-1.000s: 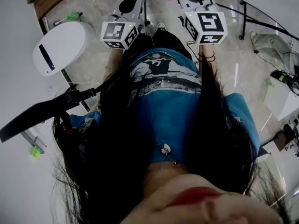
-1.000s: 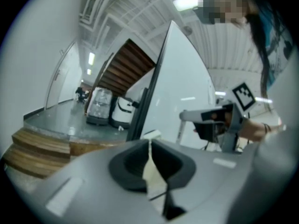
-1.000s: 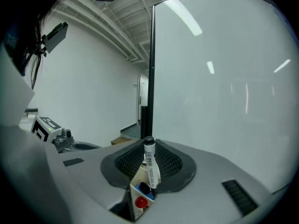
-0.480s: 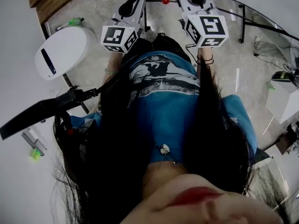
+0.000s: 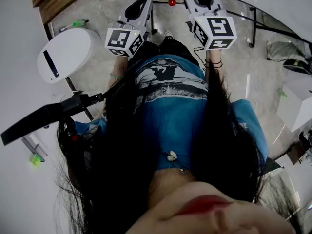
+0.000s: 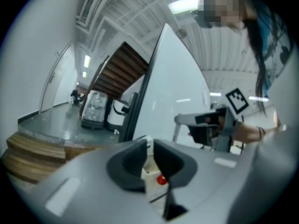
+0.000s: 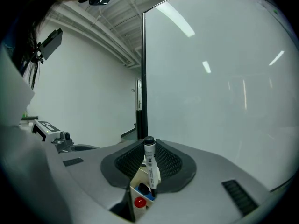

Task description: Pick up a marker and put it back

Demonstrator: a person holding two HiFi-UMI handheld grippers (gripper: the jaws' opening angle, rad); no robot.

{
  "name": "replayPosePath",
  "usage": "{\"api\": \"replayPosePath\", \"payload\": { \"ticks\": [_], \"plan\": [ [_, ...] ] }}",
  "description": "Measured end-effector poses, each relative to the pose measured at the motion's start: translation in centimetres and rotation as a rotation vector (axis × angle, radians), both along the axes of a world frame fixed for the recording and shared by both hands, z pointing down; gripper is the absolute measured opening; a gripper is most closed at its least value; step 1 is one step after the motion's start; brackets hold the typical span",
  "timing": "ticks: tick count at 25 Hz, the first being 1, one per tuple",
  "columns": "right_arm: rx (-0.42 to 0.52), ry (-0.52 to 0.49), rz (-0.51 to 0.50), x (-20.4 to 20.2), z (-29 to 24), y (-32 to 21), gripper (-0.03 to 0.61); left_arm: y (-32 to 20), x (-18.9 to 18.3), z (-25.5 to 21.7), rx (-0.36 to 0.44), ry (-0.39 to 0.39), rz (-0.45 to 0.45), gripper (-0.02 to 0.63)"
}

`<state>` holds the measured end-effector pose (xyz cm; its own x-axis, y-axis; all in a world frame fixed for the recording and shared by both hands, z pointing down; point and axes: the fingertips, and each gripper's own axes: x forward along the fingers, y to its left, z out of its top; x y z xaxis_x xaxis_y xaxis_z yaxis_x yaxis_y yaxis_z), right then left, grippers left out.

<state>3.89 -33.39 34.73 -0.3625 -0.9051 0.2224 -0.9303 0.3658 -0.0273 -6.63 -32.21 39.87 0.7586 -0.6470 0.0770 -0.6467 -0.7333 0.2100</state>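
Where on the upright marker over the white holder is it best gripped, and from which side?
Grip the marker on its straight barrel below the black cap, coming level from the side, as the right gripper does. It stands upright over the holder, so it can likely lower straight in.

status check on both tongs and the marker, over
Right tongs clamped on black-capped marker, upright over white marker holder. Left tongs closed on that holder's wall, it seems. Nothing in the way; white panel ahead.
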Motion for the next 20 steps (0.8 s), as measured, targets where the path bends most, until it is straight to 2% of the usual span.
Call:
{"api": "replayPosePath", "payload": {
  "ticks": [3,7,16,20],
  "plan": [
    [-0.004,0.026,-0.005,-0.1,0.2,-0.3,0.08,-0.2,-0.3,0.1,-0.004,-0.003,-0.009,0.028],
    [-0.04,0.15,-0.031,-0.6,2.4,-1.3,0.079,-0.5,-0.6,0.3,-0.005,-0.015,-0.023,0.028],
    [-0.158,0.351,-0.185,-5.0,9.8,-3.8,0.078,-1.6,-2.6,0.9,-0.021,-0.029,-0.079,0.028],
    [-0.191,0.434,-0.22,-5.7,12.0,-4.0,0.08,-1.8,-3.2,1.1,-0.03,-0.036,-0.098,0.028]
  ]
}}
